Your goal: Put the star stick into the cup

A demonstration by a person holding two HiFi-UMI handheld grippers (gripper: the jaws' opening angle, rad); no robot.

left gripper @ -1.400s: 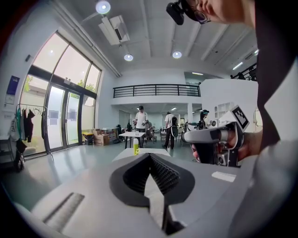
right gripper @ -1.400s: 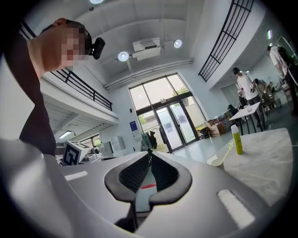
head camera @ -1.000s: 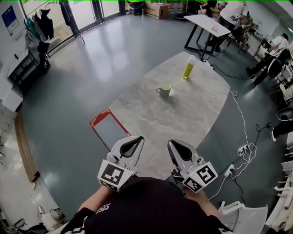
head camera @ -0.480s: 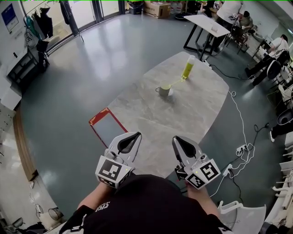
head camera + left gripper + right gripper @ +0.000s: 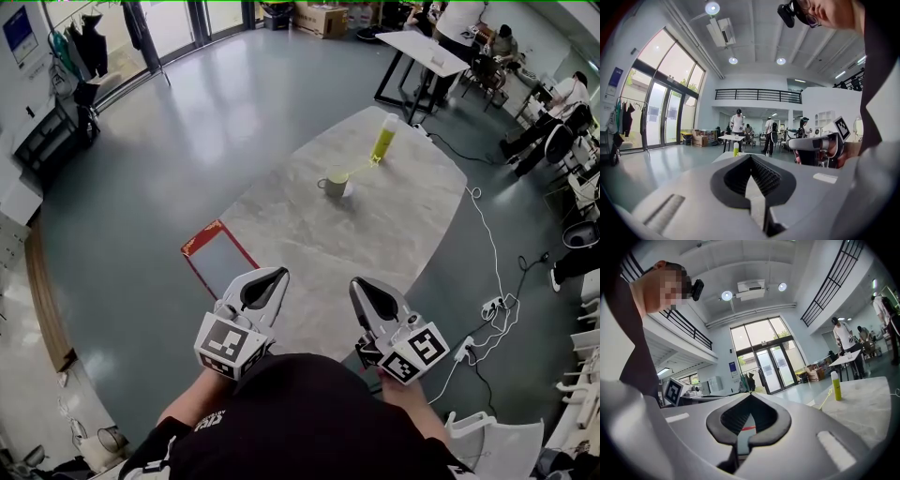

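Note:
A pale green cup point(image 5: 337, 181) stands on the marble table point(image 5: 375, 234) toward its far end. The thin yellow-green star stick point(image 5: 361, 168) lies on the table between the cup and a tall yellow-green bottle point(image 5: 384, 138); the bottle point(image 5: 837, 386) and stick point(image 5: 826, 400) also show in the right gripper view. My left gripper point(image 5: 278, 273) and right gripper point(image 5: 357, 283) hover side by side over the table's near edge, far from the cup. Both are shut and hold nothing. The left gripper point(image 5: 751, 159) view shows the bottle point(image 5: 736, 149) small in the distance.
A red-framed board point(image 5: 217, 261) lies on the floor left of the table. White cables and a power strip point(image 5: 495, 306) lie on the floor to the right. A black-legged table point(image 5: 422, 56) and seated people stand at the back; chairs point(image 5: 502, 442) stand at the lower right.
Both grippers have shifted slightly: the left a little left and down, the right a little down. The cup, stick and bottle have not moved.

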